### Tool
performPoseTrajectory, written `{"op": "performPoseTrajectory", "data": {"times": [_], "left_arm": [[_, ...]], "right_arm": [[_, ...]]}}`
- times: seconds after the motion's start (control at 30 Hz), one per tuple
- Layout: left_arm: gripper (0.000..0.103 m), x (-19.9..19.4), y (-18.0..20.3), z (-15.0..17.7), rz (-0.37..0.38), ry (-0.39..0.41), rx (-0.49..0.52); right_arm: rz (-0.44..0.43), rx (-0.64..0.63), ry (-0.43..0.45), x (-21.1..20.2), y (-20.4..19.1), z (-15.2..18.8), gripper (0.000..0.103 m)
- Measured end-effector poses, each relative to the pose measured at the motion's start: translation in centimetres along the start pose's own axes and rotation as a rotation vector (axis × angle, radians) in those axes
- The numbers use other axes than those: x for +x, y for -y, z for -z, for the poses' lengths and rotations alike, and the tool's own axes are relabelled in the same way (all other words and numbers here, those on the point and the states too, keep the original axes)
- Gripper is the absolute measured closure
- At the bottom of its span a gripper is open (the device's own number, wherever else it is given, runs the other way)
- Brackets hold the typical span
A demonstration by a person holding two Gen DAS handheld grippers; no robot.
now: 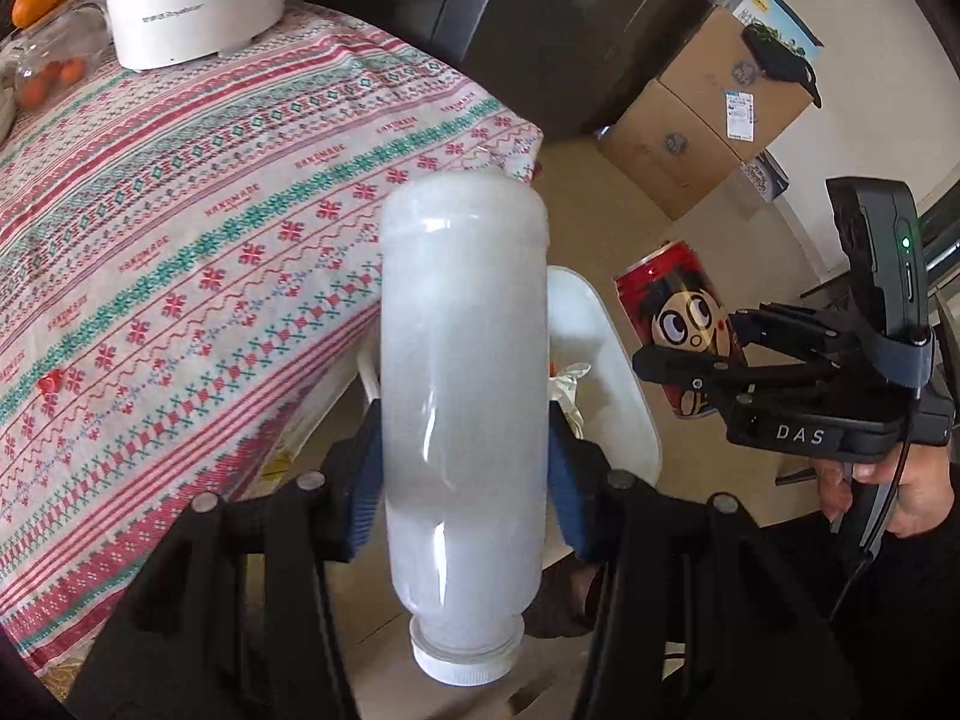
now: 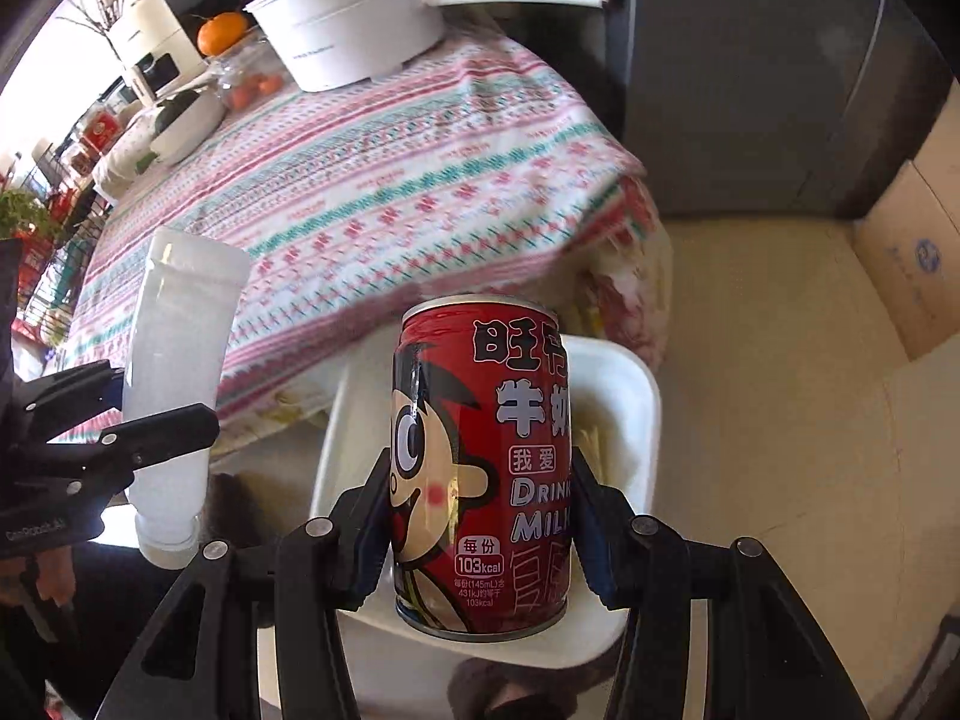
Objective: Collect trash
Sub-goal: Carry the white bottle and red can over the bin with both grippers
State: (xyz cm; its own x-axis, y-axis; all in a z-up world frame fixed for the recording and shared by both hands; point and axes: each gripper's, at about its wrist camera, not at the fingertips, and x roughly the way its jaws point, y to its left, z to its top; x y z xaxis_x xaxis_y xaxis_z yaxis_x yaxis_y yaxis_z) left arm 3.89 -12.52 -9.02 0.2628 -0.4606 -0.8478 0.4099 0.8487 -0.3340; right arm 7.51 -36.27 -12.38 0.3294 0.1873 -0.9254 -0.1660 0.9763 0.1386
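The table (image 2: 420,180), under its patterned cloth, lay beyond both grippers, and the white bin (image 2: 624,408) sat on the floor just off its corner — below and ahead of both loads. The left gripper (image 1: 465,468) was clamped on the white bottle (image 1: 465,390), long axis along the fingers, cap toward the camera. The right gripper (image 2: 480,534) was clamped on the red can (image 2: 480,468), likewise lengthwise, and seemed nearer the bin, which held some crumpled pale wrapping (image 1: 570,396).

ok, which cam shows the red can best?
Right wrist: the red milk can fills the centre, label readable, between the right gripper fingers. Left wrist shows it small, at the side, partly hidden.
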Motion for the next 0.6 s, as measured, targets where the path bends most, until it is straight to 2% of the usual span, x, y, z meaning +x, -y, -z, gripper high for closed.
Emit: {"op": "performPoseTrajectory", "data": {"times": [0.1,0.23,0.47,0.53,0.57,0.6], "left_arm": [[0.052,1.7,1.4,0.0,0.016,-0.045,0.028],[0.052,4.4,2.6,0.1,0.059,-0.148,0.038],[0.052,7.5,3.8,-0.3,0.005,-0.2,0.079],[0.051,8.1,4.4,-0.3,-0.022,-0.204,0.118],[0.05,8.2,4.6,-0.4,-0.032,-0.199,0.134],[0.042,7.9,4.9,-0.5,-0.038,-0.189,0.151]], "right_arm": [[0.011,0.01,-0.019,0.2,1.1,1.1,0.05],[0.019,0.016,-0.035,0.3,2.3,2.4,0.05],[0.033,0.049,-0.07,0.9,4.6,3.8,0.05],[0.034,0.052,-0.076,1.0,4.9,4.0,0.05],[0.034,0.054,-0.079,1.1,5.1,4.0,0.05],[0.035,0.055,-0.08,1.1,5.2,4.1,0.05]]}}
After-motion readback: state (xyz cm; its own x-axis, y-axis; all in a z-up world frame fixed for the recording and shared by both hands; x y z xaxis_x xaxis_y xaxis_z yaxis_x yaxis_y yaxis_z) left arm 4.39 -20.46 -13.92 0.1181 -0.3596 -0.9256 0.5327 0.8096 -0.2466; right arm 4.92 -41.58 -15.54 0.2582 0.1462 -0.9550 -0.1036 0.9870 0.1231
